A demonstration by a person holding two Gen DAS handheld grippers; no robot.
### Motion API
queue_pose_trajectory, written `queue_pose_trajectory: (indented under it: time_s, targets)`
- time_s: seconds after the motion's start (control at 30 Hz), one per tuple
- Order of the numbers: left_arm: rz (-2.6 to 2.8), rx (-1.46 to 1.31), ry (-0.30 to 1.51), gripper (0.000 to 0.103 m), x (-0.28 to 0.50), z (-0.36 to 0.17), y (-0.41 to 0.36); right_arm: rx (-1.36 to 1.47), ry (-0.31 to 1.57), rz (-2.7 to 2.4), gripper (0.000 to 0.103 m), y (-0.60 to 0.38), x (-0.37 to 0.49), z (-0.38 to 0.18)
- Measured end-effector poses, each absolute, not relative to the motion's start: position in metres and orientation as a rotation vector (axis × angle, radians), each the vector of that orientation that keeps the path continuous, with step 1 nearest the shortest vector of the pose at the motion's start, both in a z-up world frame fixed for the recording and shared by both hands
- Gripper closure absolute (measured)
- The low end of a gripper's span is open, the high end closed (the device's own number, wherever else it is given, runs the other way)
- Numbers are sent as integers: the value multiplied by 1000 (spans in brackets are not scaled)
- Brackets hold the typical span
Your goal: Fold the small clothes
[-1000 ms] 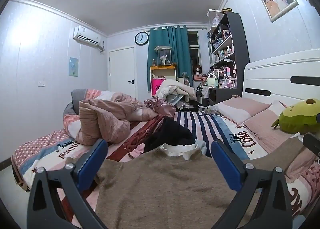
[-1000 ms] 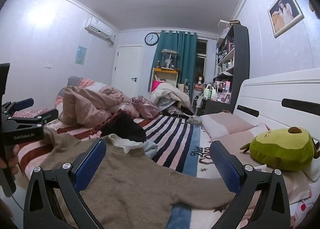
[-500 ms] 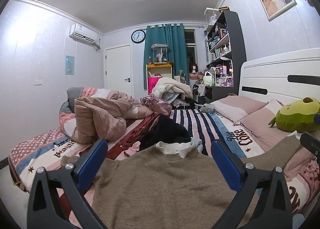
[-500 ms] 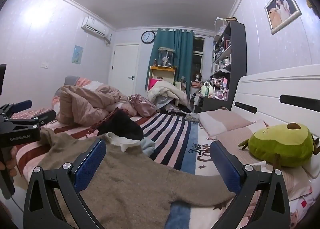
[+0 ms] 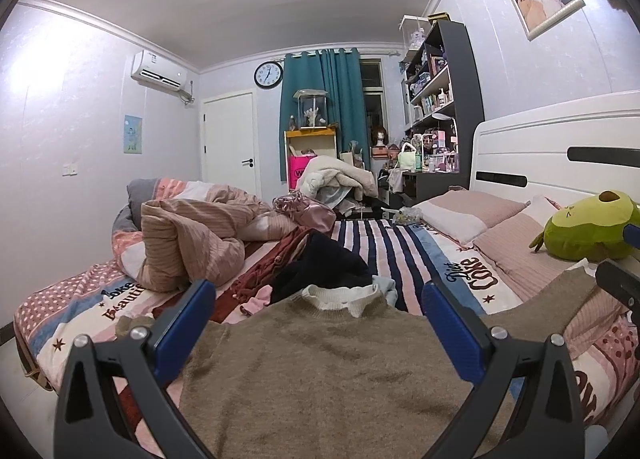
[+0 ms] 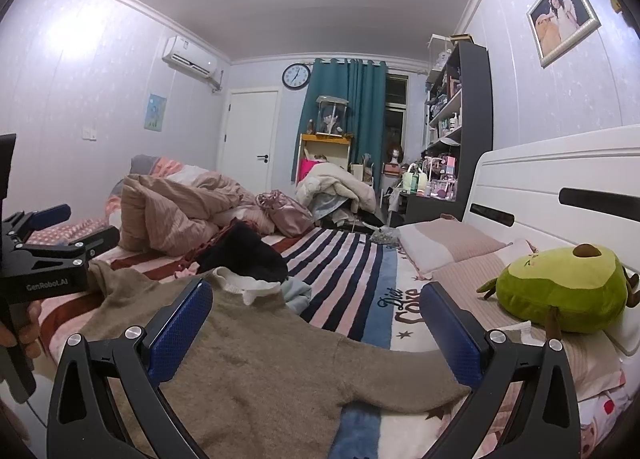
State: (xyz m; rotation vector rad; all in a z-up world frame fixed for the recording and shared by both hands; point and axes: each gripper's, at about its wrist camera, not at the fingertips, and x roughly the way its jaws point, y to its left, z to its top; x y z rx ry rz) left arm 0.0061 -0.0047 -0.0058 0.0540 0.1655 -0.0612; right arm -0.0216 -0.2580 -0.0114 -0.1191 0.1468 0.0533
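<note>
A brown knit sweater (image 5: 320, 359) with a white collar lies spread flat on the bed, its sleeves out to both sides. It also shows in the right wrist view (image 6: 256, 363), with its right sleeve end (image 6: 432, 383) near my right finger. My left gripper (image 5: 316, 323) is open and empty above the sweater's body. My right gripper (image 6: 316, 323) is open and empty above the sweater's right side. The left gripper also shows at the left edge of the right wrist view (image 6: 60, 227), held by a hand over the left sleeve.
A pile of dark, red and pink clothes (image 5: 316, 263) lies just beyond the collar. A bunched pink quilt (image 5: 192, 235) sits at the left. Pillows (image 5: 472, 215) and a green avocado plush (image 6: 560, 291) lie by the white headboard (image 6: 560, 195) at the right.
Both cameras have drifted slightly, so the room sits a little differently in view. The sweater lies as before and both grippers stay open.
</note>
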Motion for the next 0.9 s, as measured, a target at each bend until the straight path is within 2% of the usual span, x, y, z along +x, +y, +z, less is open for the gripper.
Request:
queue_pose_trajectory:
  time_s: [0.9]
  targets:
    - [-44,66,185,1,15,-5,-8,-111,156,73,0,-250,-26,-10]
